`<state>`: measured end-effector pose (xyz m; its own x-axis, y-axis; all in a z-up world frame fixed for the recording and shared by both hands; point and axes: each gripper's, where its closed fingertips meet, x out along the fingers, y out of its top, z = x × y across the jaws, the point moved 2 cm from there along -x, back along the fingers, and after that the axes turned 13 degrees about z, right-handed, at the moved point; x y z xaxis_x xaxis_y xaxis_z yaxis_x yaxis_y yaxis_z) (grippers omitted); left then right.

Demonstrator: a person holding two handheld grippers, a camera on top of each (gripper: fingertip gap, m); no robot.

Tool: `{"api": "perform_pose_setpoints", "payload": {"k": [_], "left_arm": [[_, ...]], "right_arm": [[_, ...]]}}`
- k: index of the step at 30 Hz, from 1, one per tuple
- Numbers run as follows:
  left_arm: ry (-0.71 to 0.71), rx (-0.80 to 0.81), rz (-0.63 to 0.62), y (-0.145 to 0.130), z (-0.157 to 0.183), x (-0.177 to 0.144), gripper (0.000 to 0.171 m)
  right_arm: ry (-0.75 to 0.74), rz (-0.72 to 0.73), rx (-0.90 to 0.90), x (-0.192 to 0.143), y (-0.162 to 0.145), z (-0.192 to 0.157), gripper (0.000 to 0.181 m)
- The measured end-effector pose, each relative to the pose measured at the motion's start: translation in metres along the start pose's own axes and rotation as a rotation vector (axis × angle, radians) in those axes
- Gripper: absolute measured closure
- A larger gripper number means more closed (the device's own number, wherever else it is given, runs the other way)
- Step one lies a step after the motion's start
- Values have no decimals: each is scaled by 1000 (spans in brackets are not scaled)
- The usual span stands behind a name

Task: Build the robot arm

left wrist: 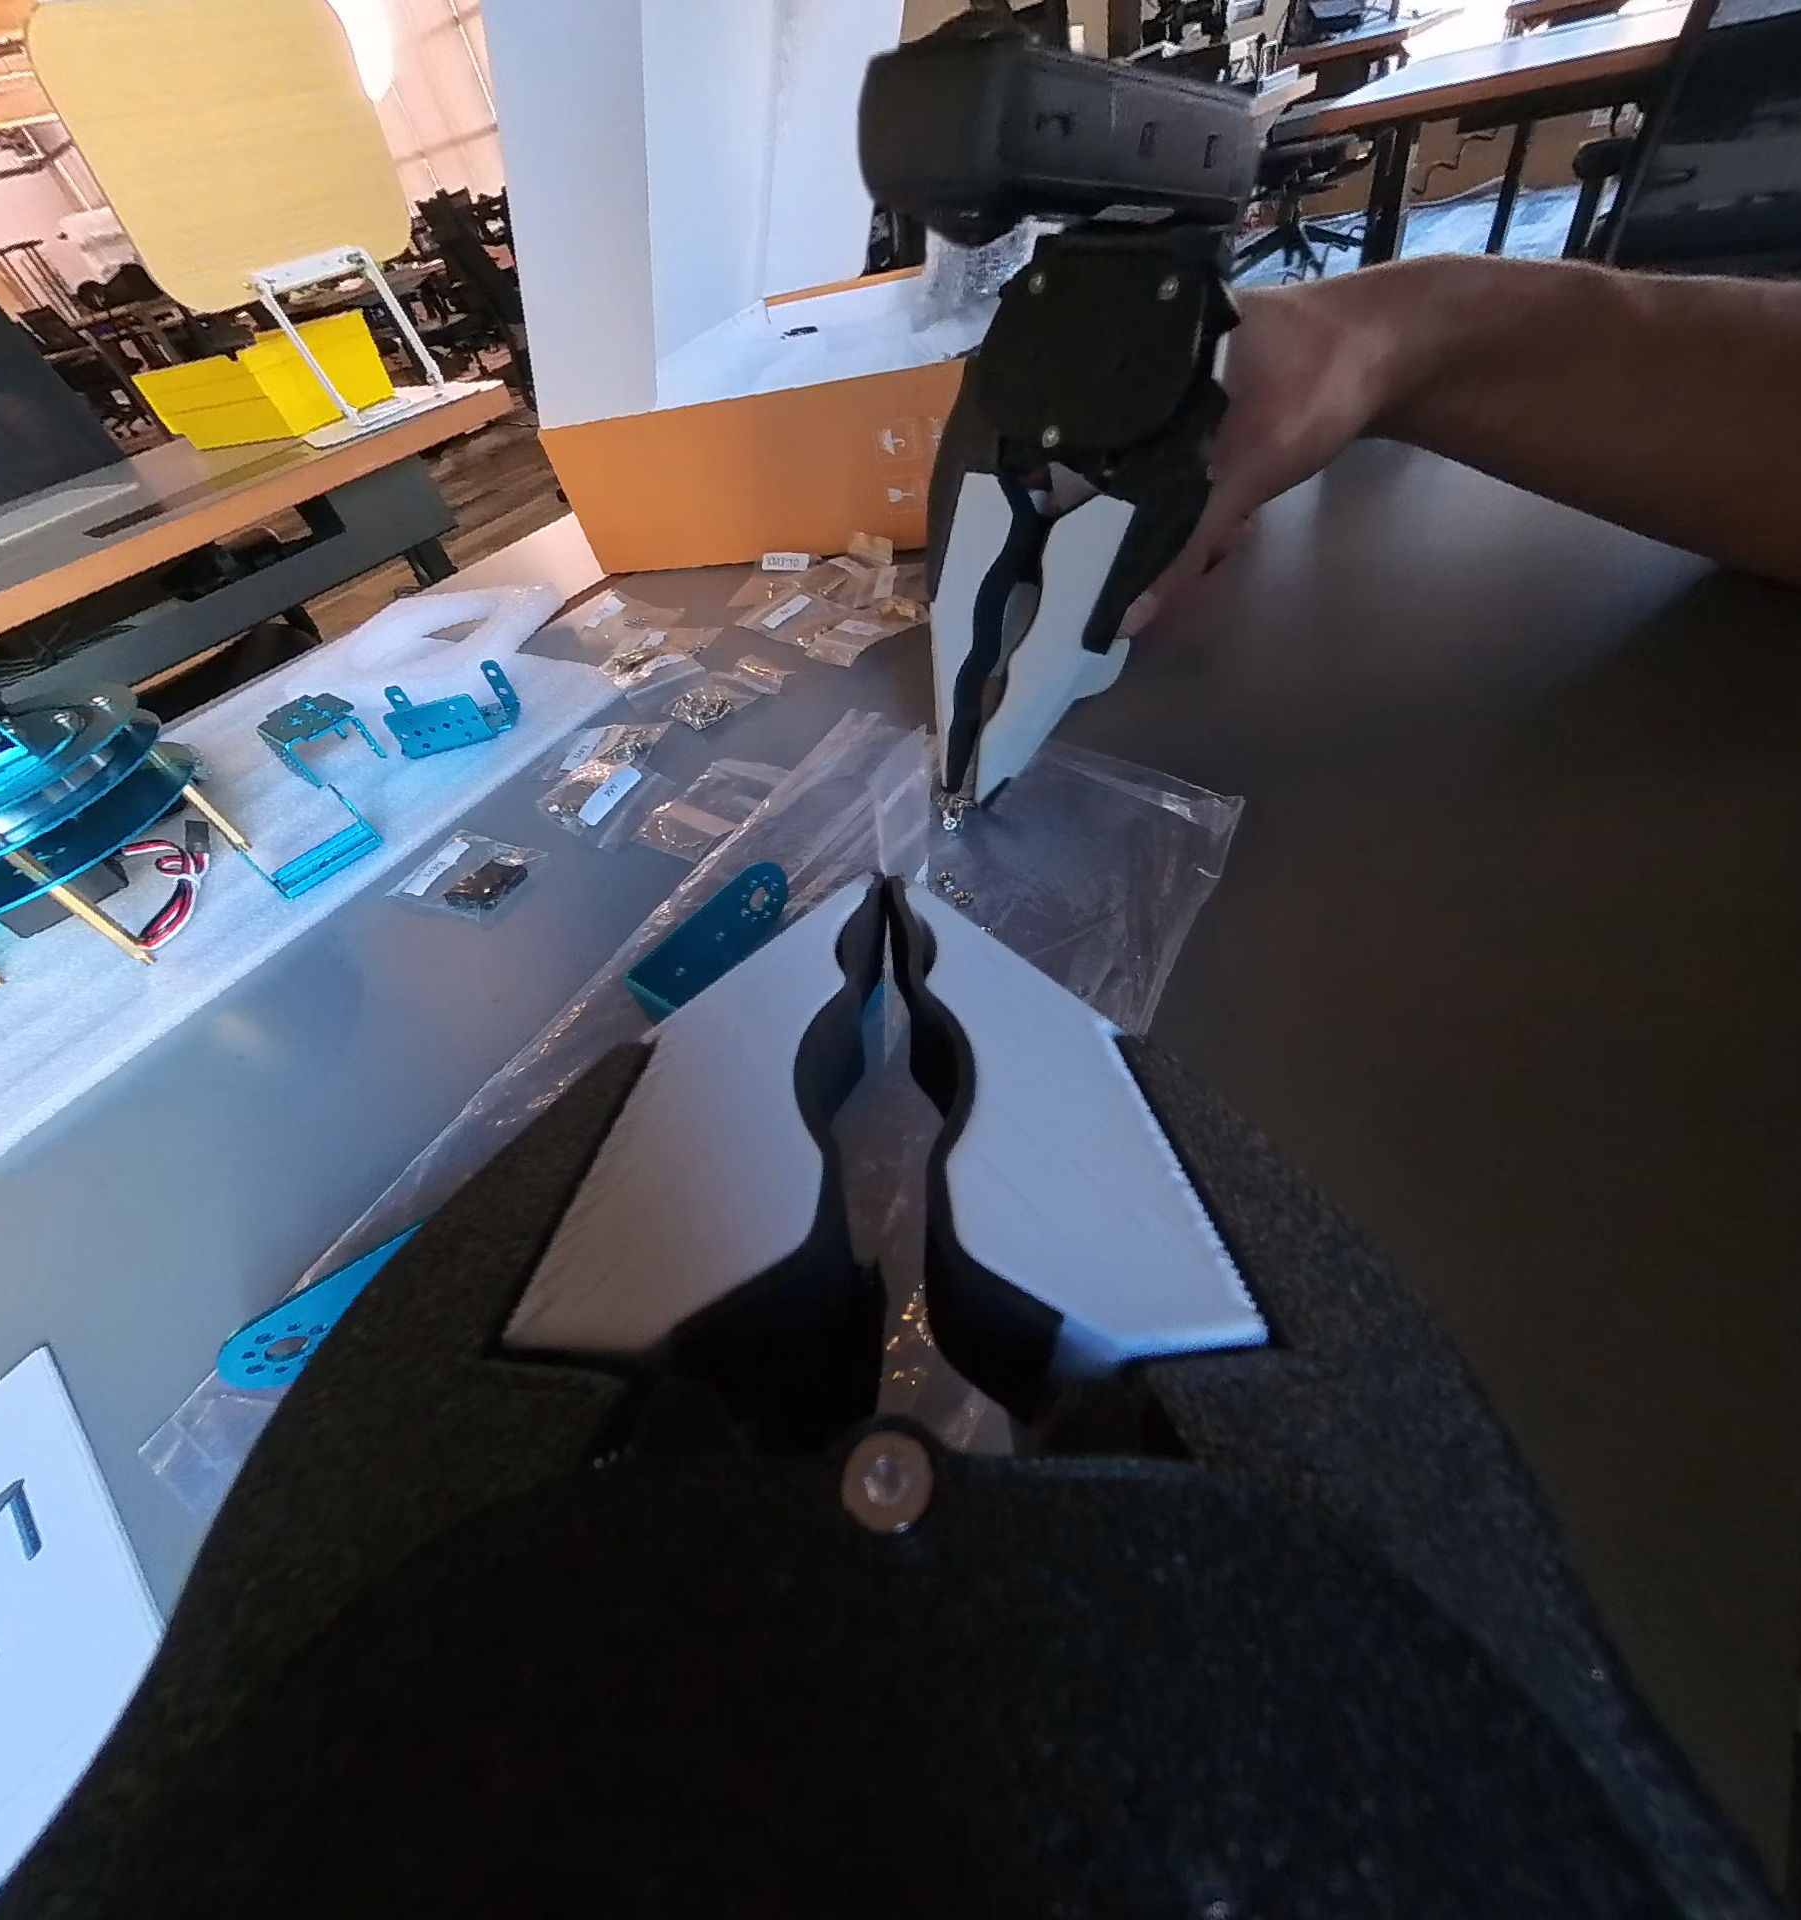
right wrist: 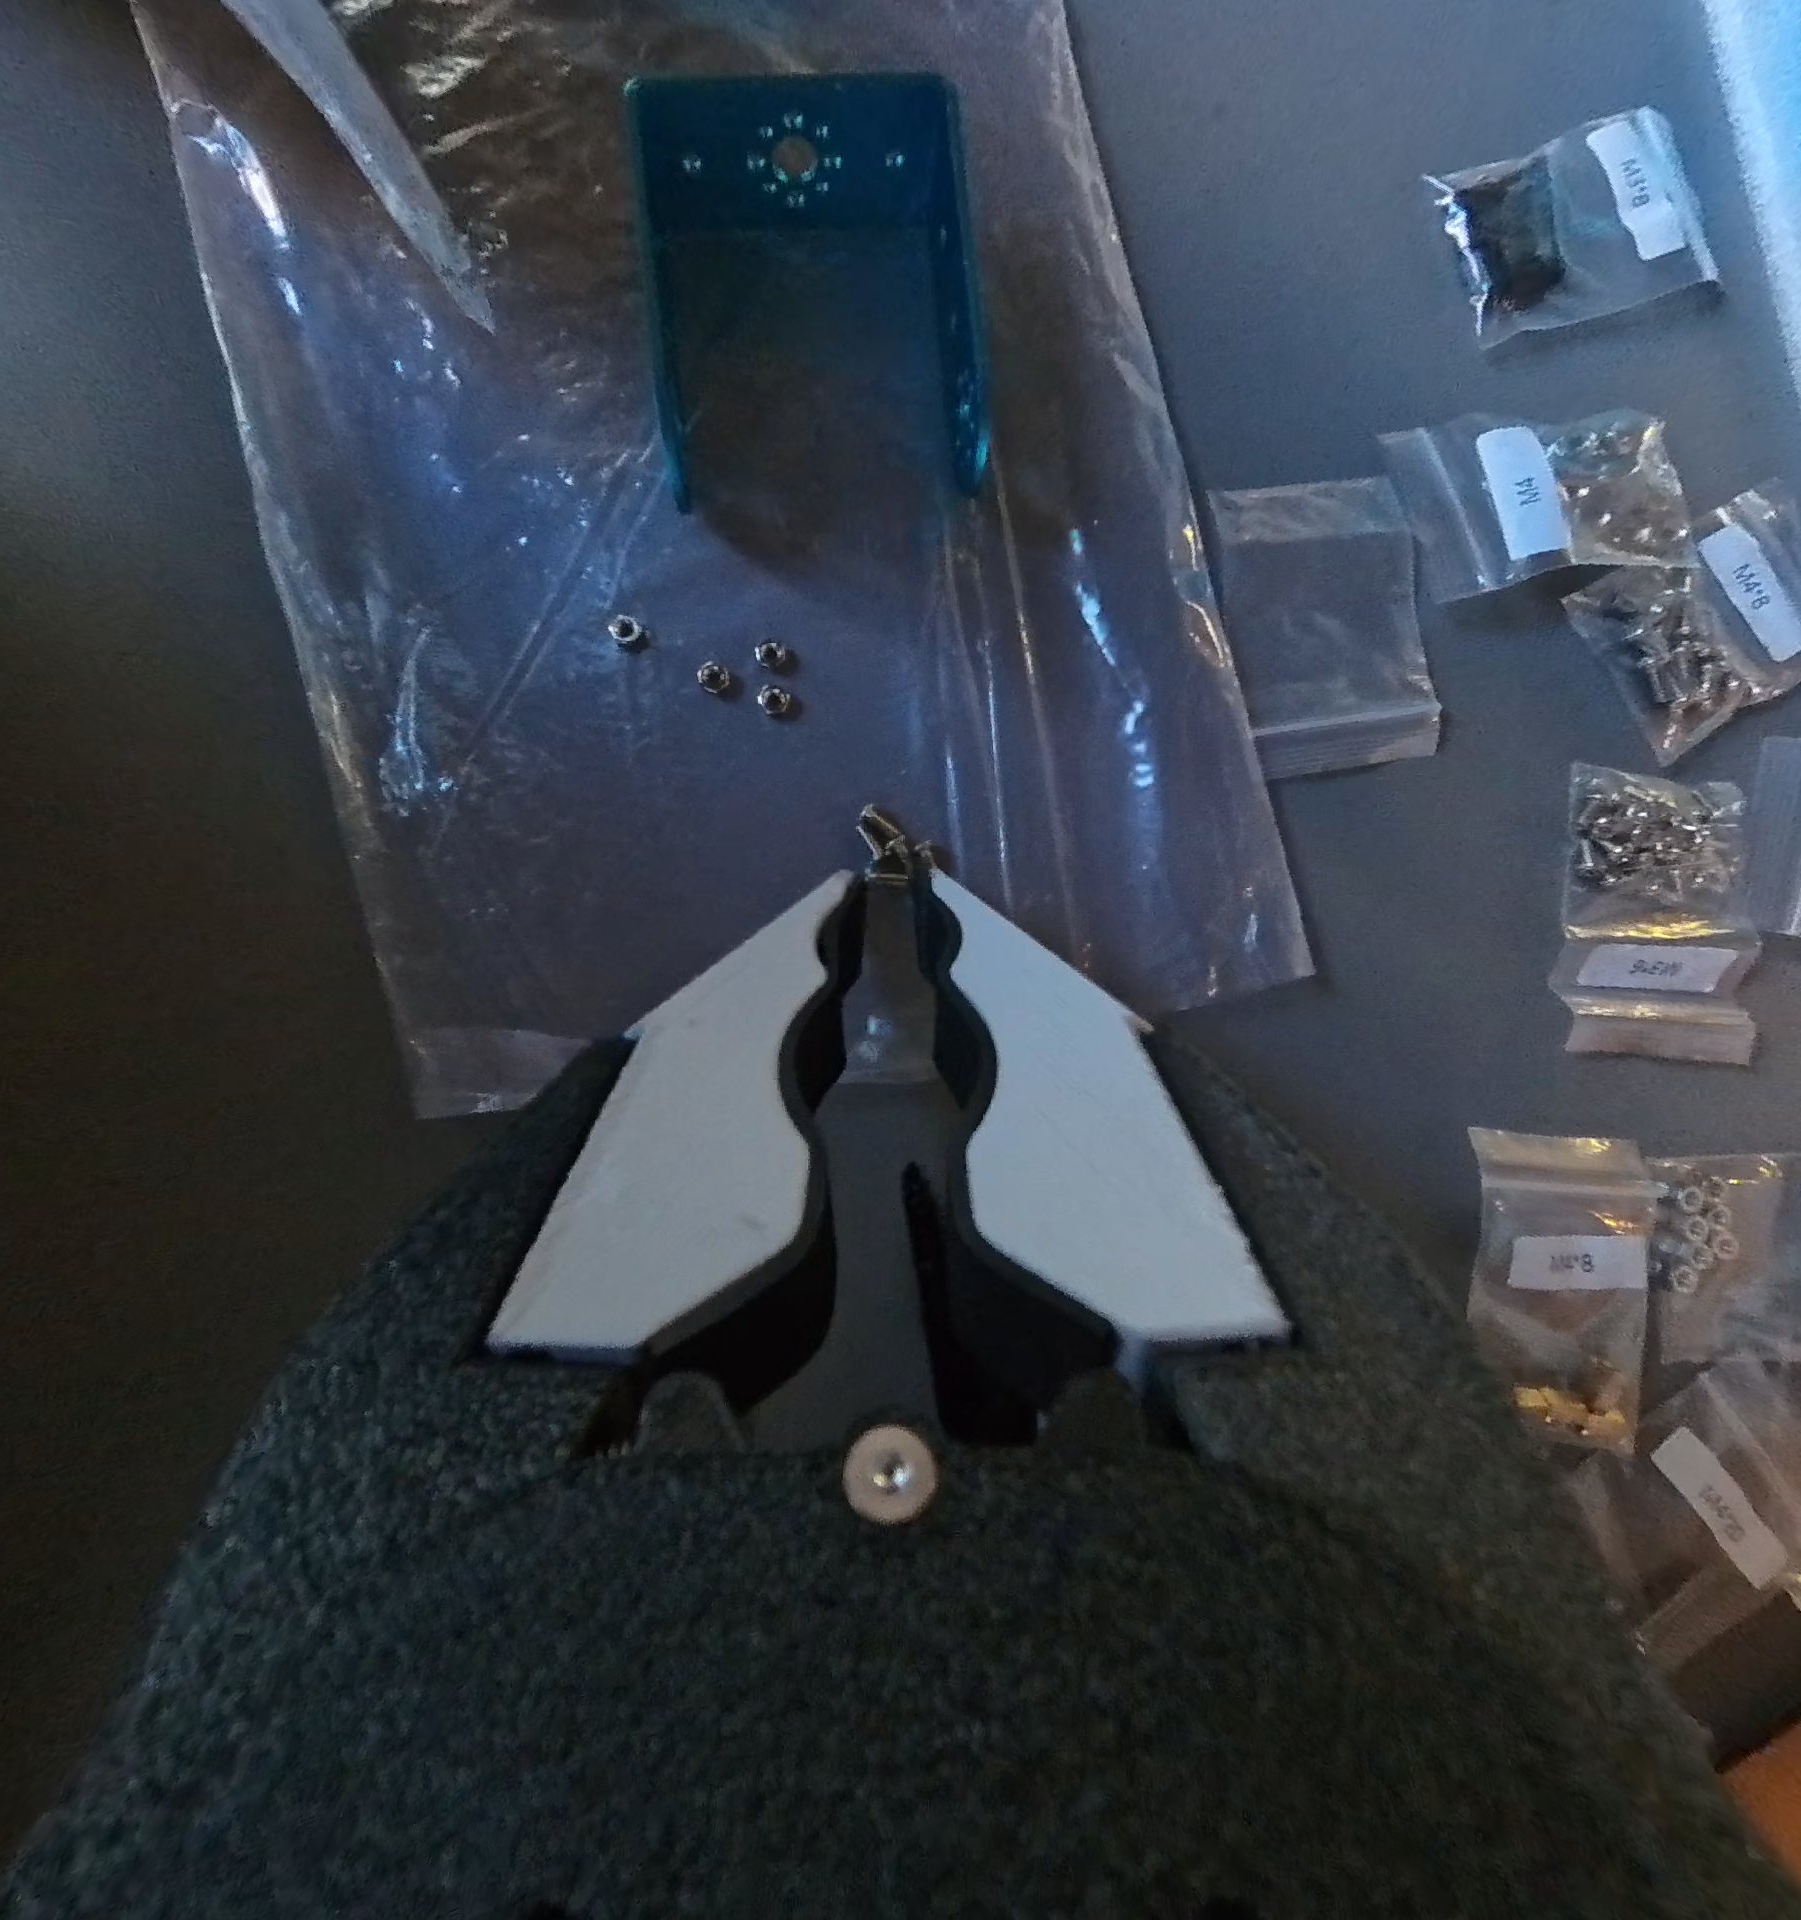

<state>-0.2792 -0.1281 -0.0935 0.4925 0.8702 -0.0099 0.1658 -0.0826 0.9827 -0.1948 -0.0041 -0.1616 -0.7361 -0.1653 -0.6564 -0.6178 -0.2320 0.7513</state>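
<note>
My right gripper points down at a large clear plastic bag lying flat on the dark table. Its fingers are nearly closed on what looks like a small clear bag. A few small screws lie at its tips. Several small nuts lie just beyond, then a blue U-shaped bracket. In the left wrist view my left gripper is shut, with nothing clearly held. It hovers near the bracket, facing the right gripper, the screws and a person's hand.
Many small zip bags of hardware lie beside the large bag. A white foam sheet holds blue brackets and a blue disc assembly. An orange and white box stands behind, and a white booklet lies nearby. The grippers' ends are close to 15 centimeters from one another.
</note>
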Motion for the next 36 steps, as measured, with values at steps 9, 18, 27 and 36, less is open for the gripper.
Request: {"api": "perform_pose_setpoints", "payload": {"k": [9,18,27,36], "left_arm": [[0,-4,7,1,0,-1,171],[2,-2,8,1,0,-1,171],[0,7,0,0,1,0,171],[-17,38,-13,-2,5,1,171]], "right_arm": [[8,-3,-19,2,1,-2,181],[25,29,-34,-7,8,-6,181],[253,481,-24,-27,113,-64,181],[289,431,-3,-10,117,-75,181]]}}
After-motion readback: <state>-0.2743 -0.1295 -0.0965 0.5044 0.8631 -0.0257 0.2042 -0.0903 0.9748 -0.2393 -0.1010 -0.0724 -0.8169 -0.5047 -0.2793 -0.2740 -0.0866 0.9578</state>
